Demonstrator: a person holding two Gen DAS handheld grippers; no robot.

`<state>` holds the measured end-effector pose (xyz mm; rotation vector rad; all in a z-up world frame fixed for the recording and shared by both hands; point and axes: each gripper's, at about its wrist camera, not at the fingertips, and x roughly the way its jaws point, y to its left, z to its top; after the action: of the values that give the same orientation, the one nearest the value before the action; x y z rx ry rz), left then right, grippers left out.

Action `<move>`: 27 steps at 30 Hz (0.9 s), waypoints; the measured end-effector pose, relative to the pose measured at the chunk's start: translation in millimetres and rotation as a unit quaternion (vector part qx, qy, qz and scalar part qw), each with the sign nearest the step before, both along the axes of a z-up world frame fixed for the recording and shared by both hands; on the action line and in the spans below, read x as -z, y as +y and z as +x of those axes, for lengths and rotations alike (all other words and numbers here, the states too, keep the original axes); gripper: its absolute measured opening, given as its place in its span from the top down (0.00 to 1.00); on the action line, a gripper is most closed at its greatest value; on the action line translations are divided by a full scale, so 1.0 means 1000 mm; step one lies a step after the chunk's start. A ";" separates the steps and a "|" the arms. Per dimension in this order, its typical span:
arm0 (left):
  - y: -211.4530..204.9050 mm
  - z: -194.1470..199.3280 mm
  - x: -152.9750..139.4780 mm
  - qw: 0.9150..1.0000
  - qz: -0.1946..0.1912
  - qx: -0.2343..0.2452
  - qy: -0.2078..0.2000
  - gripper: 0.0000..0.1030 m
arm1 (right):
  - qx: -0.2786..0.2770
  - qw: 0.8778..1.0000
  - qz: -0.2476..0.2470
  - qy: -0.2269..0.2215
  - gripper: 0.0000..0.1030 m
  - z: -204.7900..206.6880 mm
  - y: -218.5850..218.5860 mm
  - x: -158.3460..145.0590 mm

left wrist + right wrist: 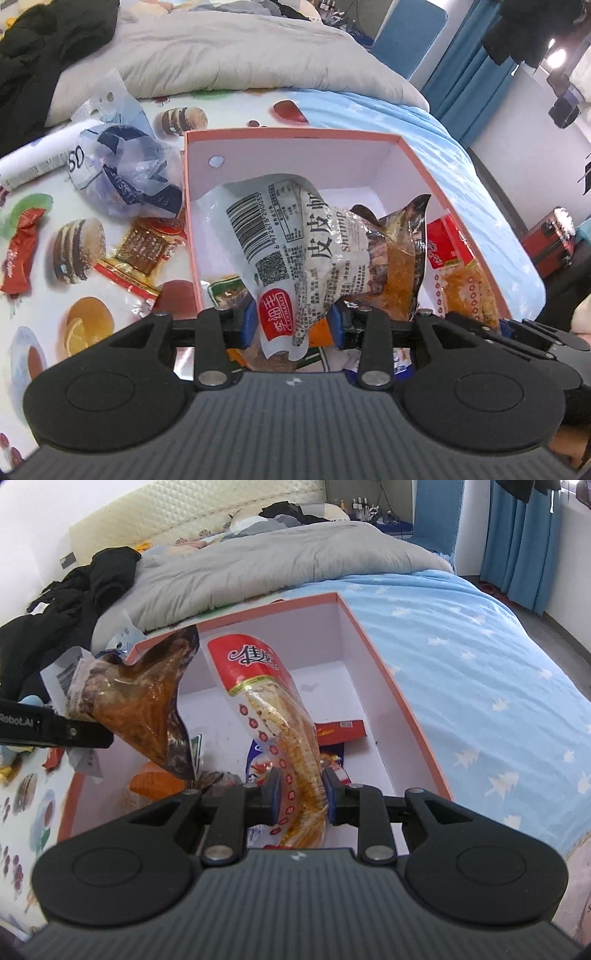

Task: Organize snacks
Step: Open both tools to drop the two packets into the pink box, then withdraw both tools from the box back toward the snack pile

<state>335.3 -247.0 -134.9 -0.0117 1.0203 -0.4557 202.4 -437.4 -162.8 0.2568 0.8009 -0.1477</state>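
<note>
Snacks: shrimp packet (295, 258) clamped in left tongs (291, 325); red-topped packet (273, 716) clamped in right tongs (301, 797); both above pink box (384, 686) (on bed).

bright daylight, sharp centre, strong fisheye bending at edges; glare from a lamp (559, 57) top right.

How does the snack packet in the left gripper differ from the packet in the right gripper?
The shrimp packet in the left gripper is white and opaque with black print and a barcode; the red-topped packet in the right gripper is clear below a red top, showing orange-yellow food. The shrimp packet looks crumpled and wide; the red-topped packet is long, narrow and curved. Both are gripped near their lower ends and held above the pink box.
</note>
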 end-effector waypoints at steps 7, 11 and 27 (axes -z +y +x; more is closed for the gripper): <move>0.006 -0.021 -0.015 0.999 0.003 0.008 -0.051 0.33 | -0.007 1.000 0.008 -0.007 0.56 0.000 0.000 -0.003; 0.015 -0.032 -0.025 0.998 -0.008 0.008 -0.066 0.33 | -0.007 1.000 0.003 -0.019 0.40 -0.007 0.003 -0.008; 0.073 -0.120 -0.060 0.987 -0.044 -0.014 -0.152 0.33 | -0.004 0.994 0.012 -0.107 0.40 -0.074 0.034 -0.036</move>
<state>215.5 -174.4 -74.6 -0.0351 0.6995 -0.4603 128.2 -403.6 -127.3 0.2866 0.5920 -0.1004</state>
